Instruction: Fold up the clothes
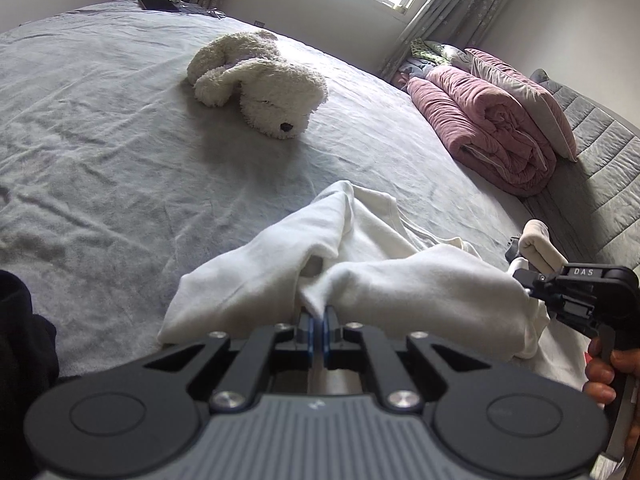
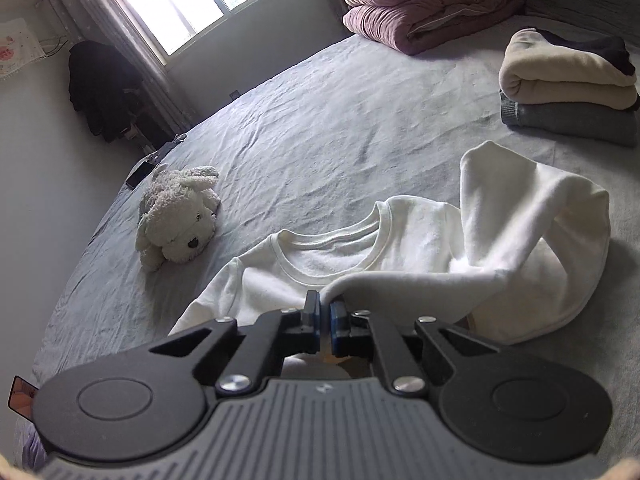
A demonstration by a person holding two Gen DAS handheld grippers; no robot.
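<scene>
White sweatshirt [image 2: 400, 248] fabric sits pinched in both grippers. Left gripper [image 1: 319, 318] clamps a fold; right gripper [image 2: 325, 312] grips the hem, collar just beyond its jaws.

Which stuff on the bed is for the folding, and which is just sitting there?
For the folding:
white sweatshirt, pinched by the left gripper and the right gripper
folded clothes stack

Just sitting there:
plush dog
pink quilt
phone

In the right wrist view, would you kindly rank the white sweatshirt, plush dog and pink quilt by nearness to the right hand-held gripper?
1. White sweatshirt, pinched in the right hand-held gripper.
2. Plush dog, to the left on the bed.
3. Pink quilt, far end, upper right.
</scene>
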